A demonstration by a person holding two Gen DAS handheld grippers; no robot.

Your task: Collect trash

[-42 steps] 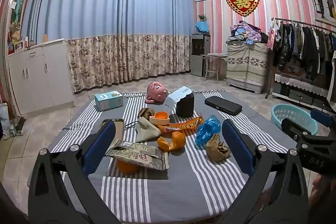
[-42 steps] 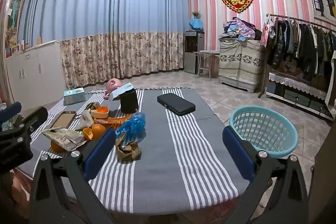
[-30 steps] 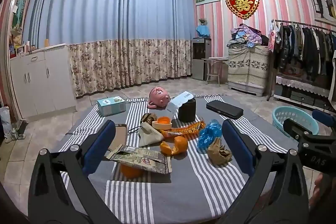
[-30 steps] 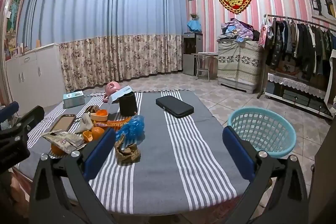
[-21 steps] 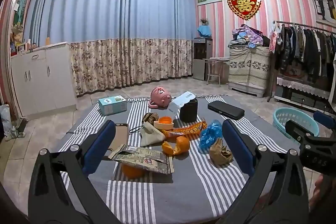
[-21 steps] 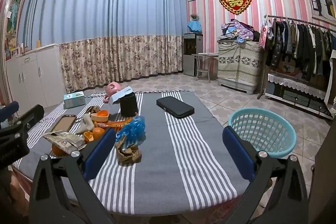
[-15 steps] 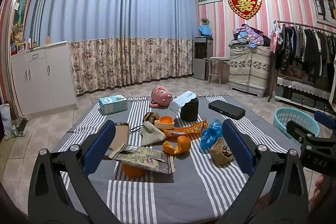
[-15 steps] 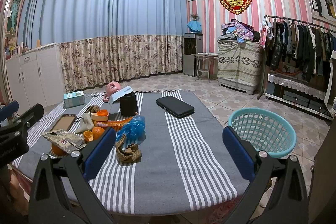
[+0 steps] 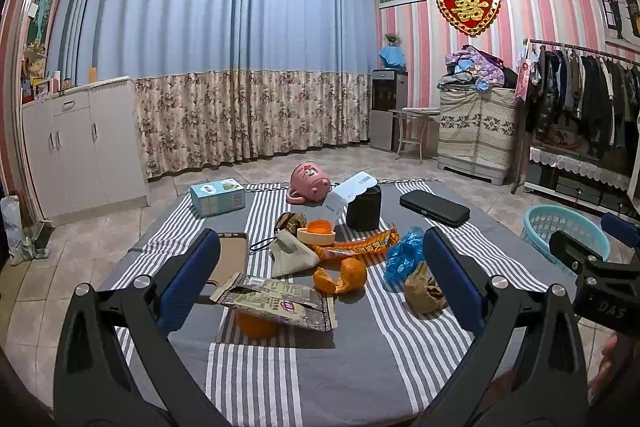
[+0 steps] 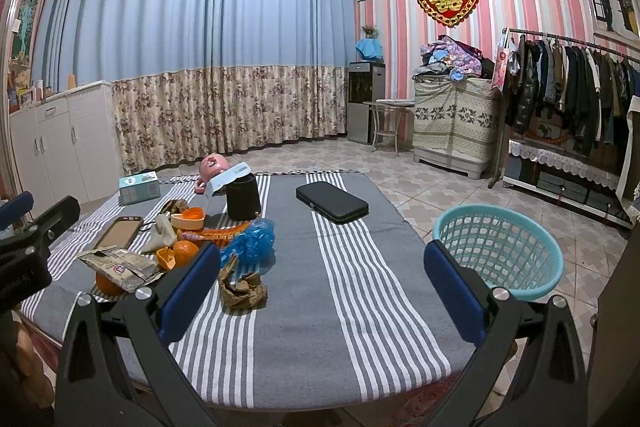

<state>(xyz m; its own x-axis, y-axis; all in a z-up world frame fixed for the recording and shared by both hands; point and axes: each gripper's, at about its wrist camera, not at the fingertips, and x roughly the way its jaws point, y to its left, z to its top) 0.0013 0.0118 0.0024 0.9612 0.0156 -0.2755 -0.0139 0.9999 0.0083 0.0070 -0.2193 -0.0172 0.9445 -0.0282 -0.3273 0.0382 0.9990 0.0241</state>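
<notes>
Trash lies on the striped table [image 9: 352, 359]: a torn foil wrapper [image 9: 276, 301] over an orange, orange peel [image 9: 340, 275], an orange snack wrapper [image 9: 360, 243], a blue plastic bag [image 9: 402, 253] and crumpled brown paper [image 9: 422, 291]. In the right wrist view the brown paper [image 10: 242, 287] and blue bag [image 10: 252, 237] lie left of centre. A teal basket [image 10: 498, 251] stands off the table's right edge. My left gripper [image 9: 320, 275] is open and empty, above the near edge facing the pile. My right gripper [image 10: 320, 285] is open and empty over bare cloth.
On the table also stand a black cup with a paper slip [image 9: 363, 207], a pink toy [image 9: 308, 179], a teal box [image 9: 217, 195], a phone [image 9: 230, 259], a beige pouch [image 9: 290, 259] and a black case [image 9: 434, 207]. A clothes rack [image 10: 568, 95] lines the right wall.
Both views have drifted slightly back and up, so the table looks a little farther. Both grippers stay open and nothing on the table has moved.
</notes>
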